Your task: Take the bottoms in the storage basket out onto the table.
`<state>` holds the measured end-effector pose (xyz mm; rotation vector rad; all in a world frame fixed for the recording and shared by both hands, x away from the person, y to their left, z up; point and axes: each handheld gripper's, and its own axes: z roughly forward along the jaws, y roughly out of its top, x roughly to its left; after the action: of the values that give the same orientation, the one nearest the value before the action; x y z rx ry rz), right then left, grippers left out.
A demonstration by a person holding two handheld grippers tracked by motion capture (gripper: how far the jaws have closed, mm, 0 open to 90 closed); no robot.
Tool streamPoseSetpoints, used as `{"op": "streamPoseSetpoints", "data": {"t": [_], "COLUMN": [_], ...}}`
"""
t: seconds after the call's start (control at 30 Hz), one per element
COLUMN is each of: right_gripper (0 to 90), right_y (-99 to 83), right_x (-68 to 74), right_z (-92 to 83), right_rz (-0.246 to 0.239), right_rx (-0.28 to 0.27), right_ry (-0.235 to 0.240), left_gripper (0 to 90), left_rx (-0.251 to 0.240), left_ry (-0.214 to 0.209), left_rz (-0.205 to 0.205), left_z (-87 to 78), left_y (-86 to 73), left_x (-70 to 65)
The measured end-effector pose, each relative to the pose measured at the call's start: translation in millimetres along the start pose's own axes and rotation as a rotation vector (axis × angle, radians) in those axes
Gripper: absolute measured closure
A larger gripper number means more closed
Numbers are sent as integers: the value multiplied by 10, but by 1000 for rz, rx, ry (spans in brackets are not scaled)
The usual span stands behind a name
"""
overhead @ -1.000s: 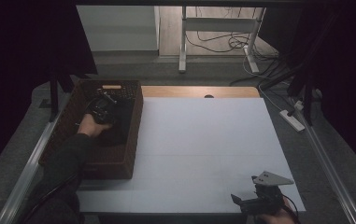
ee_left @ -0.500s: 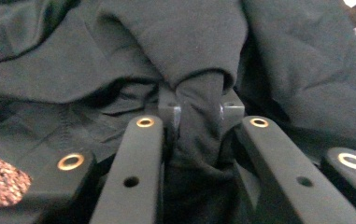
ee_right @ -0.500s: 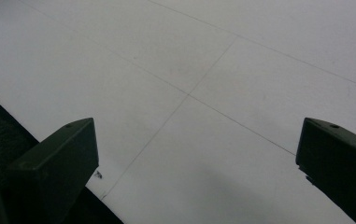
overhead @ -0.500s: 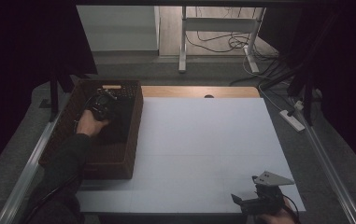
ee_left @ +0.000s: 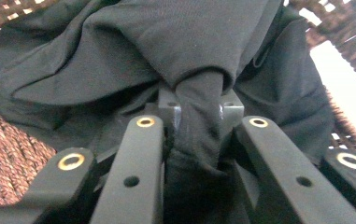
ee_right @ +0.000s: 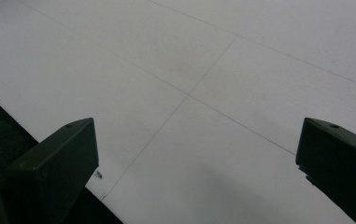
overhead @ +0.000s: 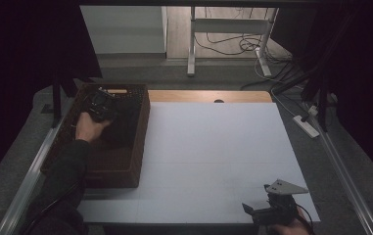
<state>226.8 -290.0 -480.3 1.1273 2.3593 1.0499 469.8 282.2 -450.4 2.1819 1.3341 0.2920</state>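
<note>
Left claw [ee_left: 199, 135] pinches a gathered fold of black cloth [ee_left: 119, 60] inside the wicker basket [overhead: 135, 147] at the counter's [overhead: 213, 147] left edge; the fold runs up between the jaws. Crumpled, the cloth has no clear long axis. Lifting risks the thin pinch slipping, or cloth snagging on the basket weave. Right claw [overhead: 267, 213] rests wide apart, holding nothing, at the near right corner.

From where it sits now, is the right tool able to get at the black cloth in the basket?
Probably not without moving: the right tool sits open at the near right corner, and the black cloth lies inside the basket, behind its wall.
</note>
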Motion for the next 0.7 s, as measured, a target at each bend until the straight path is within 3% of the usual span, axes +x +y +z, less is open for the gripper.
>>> {"op": "streamPoseSetpoints", "data": {"t": [0.2, 0.7], "right_gripper": [0, 0], "right_y": [1, 2], "right_x": [0, 4], "right_z": [3, 8], "right_rz": [0, -2], "right_rx": [1, 6], "right_ry": [0, -1], "left_gripper": [771, 770], "left_rx": [-41, -126], "left_ry": [8, 17], "left_rz": [26, 42], "left_z": [-162, -618], "left_y": [35, 120], "left_x": [-46, -98]}}
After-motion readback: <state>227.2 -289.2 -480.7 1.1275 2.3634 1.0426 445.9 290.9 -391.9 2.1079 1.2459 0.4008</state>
